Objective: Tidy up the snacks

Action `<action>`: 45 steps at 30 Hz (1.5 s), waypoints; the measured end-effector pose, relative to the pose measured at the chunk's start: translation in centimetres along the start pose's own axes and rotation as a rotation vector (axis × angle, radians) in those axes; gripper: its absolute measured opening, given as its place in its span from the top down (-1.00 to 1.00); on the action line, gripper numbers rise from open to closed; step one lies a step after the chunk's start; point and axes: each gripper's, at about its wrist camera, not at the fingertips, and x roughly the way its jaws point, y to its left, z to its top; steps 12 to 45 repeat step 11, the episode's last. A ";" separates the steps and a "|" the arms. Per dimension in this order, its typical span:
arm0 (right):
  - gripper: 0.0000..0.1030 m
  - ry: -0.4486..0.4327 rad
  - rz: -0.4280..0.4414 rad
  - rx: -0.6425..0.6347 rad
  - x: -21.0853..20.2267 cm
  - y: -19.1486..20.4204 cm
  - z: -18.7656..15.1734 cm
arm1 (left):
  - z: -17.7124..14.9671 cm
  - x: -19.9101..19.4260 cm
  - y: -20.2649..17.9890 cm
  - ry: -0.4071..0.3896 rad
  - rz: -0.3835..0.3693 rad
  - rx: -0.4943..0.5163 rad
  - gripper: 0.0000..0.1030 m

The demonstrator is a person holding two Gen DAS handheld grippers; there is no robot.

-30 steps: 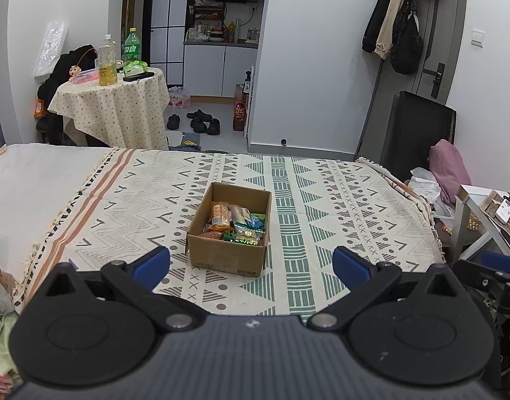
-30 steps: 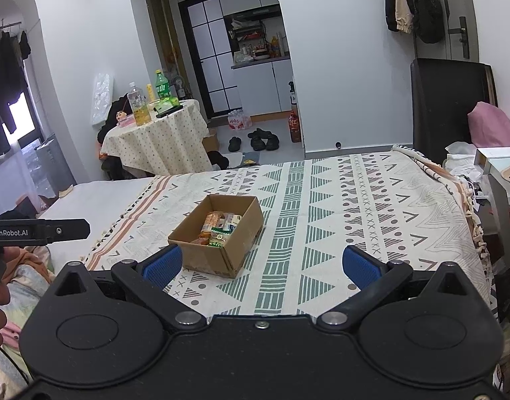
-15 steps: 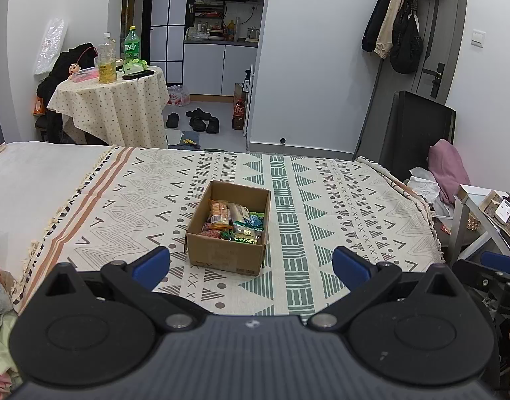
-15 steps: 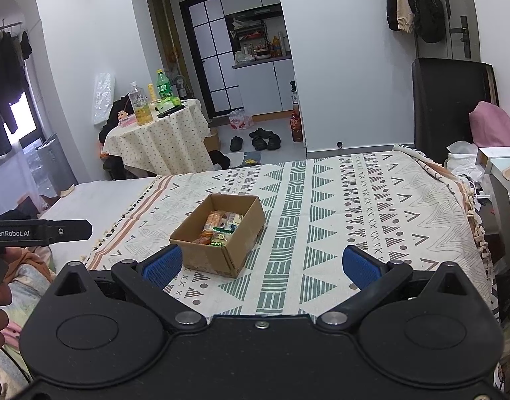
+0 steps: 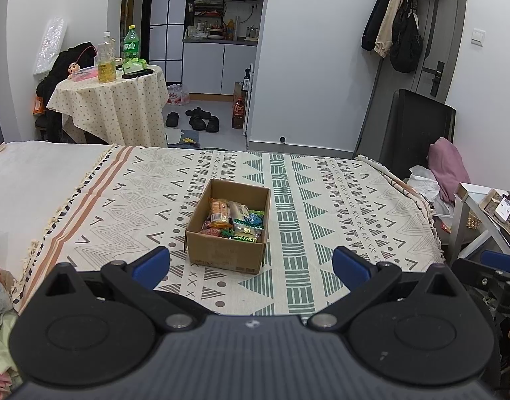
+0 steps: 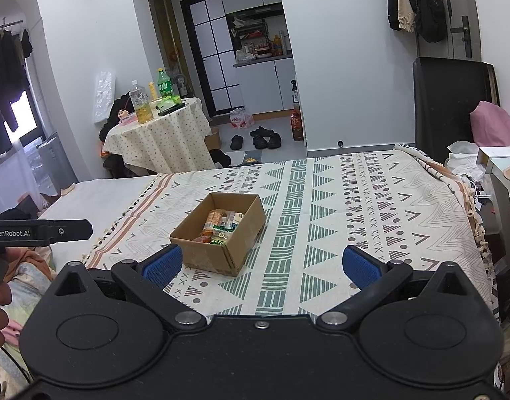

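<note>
Snacks (image 5: 233, 221) fill the cardboard box (image 5: 226, 256) on the blanket (image 5: 338, 206); each hand-held gripper, left (image 5: 251, 265) and right (image 6: 261, 268), gapes wide, empty.

Even, soft indoor light fills both views, with faint shadows. Daylight glares at the window (image 6: 16, 113) in the right wrist view. Fisheye distortion bends walls near the edges; focus is sharp.
</note>
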 end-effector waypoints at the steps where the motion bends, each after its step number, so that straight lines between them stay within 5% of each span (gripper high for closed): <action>1: -1.00 0.001 0.000 -0.001 0.0 0.0 0.0 | 0.0 0.0 0.0 -0.001 0.001 0.001 -1.00; 45: -1.00 0.001 0.000 -0.003 0.1 0.0 -0.1 | -0.2 0.1 0.0 0.006 0.003 0.004 -1.00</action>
